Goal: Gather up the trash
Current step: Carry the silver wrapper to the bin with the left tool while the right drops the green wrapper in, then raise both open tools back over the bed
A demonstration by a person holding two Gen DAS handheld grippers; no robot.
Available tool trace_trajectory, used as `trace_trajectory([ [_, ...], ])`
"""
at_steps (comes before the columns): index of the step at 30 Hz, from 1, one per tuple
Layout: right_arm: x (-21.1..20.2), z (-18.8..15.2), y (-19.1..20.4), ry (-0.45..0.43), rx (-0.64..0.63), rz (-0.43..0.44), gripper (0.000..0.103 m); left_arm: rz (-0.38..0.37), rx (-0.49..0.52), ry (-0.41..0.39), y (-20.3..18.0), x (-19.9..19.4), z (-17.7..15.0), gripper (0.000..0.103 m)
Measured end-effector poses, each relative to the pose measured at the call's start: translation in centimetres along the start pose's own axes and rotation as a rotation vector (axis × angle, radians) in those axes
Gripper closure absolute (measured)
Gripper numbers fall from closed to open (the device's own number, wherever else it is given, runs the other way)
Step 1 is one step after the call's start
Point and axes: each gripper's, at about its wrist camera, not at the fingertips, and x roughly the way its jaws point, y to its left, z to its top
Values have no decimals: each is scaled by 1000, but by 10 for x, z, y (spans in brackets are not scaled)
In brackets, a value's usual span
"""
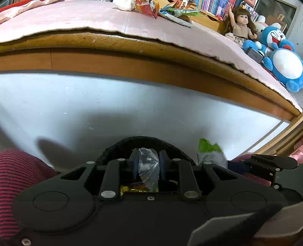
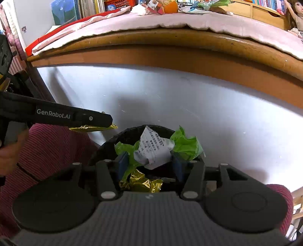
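My left gripper (image 1: 148, 160) is shut on a clear and gold wrapper (image 1: 148, 170), which sits between its blue pads over a black bin (image 1: 144, 141). In the right wrist view the left gripper (image 2: 102, 123) comes in from the left, with the gold wrapper (image 2: 90, 129) hanging under its finger. My right gripper (image 2: 150, 164) hovers over the bin (image 2: 106, 143). Its jaws stand apart, and a crumpled green and white wrapper (image 2: 151, 149) lies loosely between the blue pads. Another gold wrapper (image 2: 144, 182) lies inside the bin. The green wrapper (image 1: 208, 146) also shows in the left wrist view.
A bed with a wooden frame (image 1: 132, 62) and pink sheet (image 1: 94, 19) rises behind the bin, above a white panel (image 2: 170, 98). More wrappers and tissue (image 2: 157, 6) lie at its far side. A doll (image 1: 239, 24) and blue plush toys (image 1: 284, 62) sit on the right. Red striped clothing (image 2: 49, 151) flanks the bin.
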Motion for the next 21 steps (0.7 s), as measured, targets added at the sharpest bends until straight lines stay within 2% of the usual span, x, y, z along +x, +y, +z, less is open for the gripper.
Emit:
trace_trajectory([
  [4, -1, 0, -1, -1, 7, -1, 30, 0, -3, -6, 0, 0, 1, 67],
  [11, -7, 2, -4, -15, 15, -3, 30, 11, 4, -34, 0, -7, 3, 56],
  [13, -11, 4, -5, -31, 15, -4, 30, 18, 8, -48, -1, -11, 6, 50],
  [17, -26, 15, -8, -89, 25, 7, 30, 27, 20, -113, -3, -25, 16, 40],
  [19, -35, 24, -11, -129, 29, 12, 29, 33, 34, -160, -5, -35, 24, 29],
  [21, -45, 35, -13, -172, 30, 15, 29, 41, 44, -212, -6, -44, 34, 24],
])
